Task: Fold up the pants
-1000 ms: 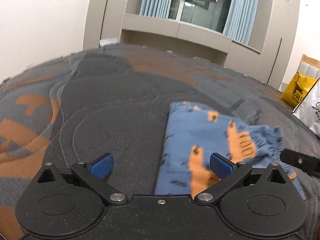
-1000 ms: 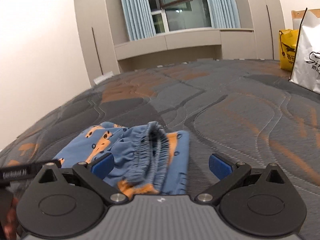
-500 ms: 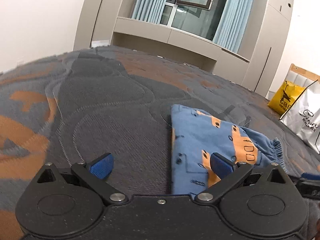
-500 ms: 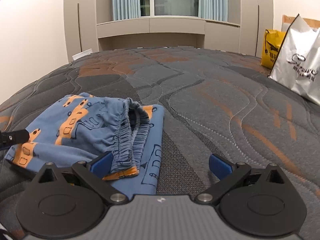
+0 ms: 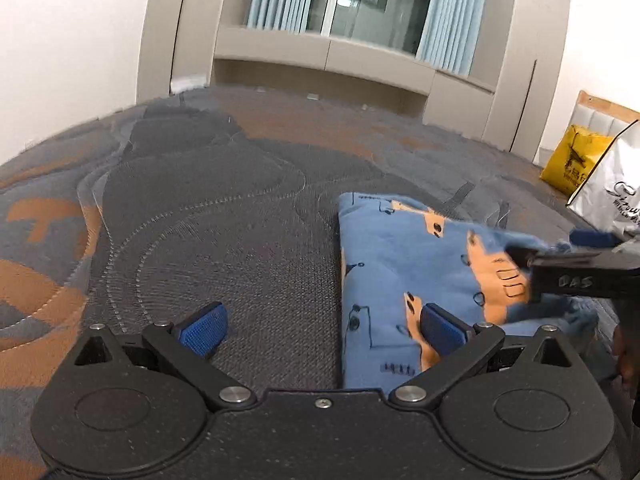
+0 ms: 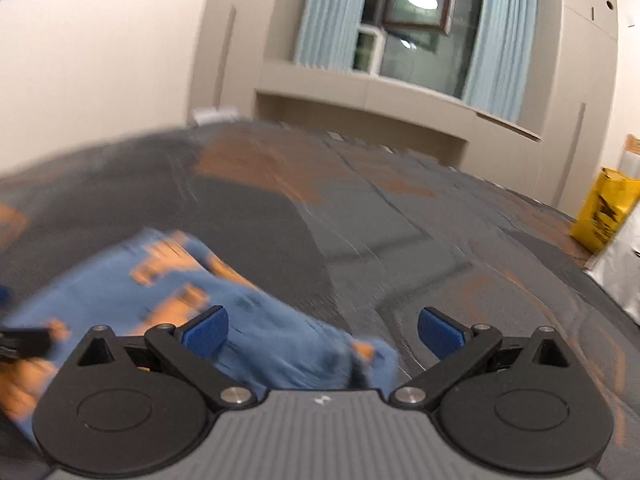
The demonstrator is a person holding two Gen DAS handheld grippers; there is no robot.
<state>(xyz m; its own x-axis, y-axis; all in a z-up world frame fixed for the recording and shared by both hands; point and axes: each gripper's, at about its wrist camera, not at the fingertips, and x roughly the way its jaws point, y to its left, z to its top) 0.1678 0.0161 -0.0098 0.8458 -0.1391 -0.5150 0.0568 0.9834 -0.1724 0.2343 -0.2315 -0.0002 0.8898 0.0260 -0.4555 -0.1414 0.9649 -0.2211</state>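
Blue pants with orange prints [image 5: 404, 268] lie folded on the grey and orange mattress [image 5: 208, 220]. My left gripper [image 5: 320, 326] hovers open at their left edge, its right pad over the cloth, nothing between the fingers. The right gripper [image 5: 580, 256] reaches in from the right above the pants' far side. In the blurred right wrist view the pants [image 6: 224, 304] lie low and left, and my right gripper [image 6: 322, 330] stands open above their right end, holding nothing. The left gripper's tip [image 6: 20, 340] shows at the left edge.
A yellow bag [image 5: 572, 160] and a white shopping bag [image 5: 616, 196] stand at the mattress's right edge. Beige cabinets and a curtained window [image 5: 360, 4] fill the back wall. Bare mattress [image 6: 460, 280] stretches right of the pants. A hand [image 5: 628, 360] shows at the right border.
The right gripper has swung fast over the pants, blurring its view; the pants now sit lower and further left there. My left gripper stays open with little shift.
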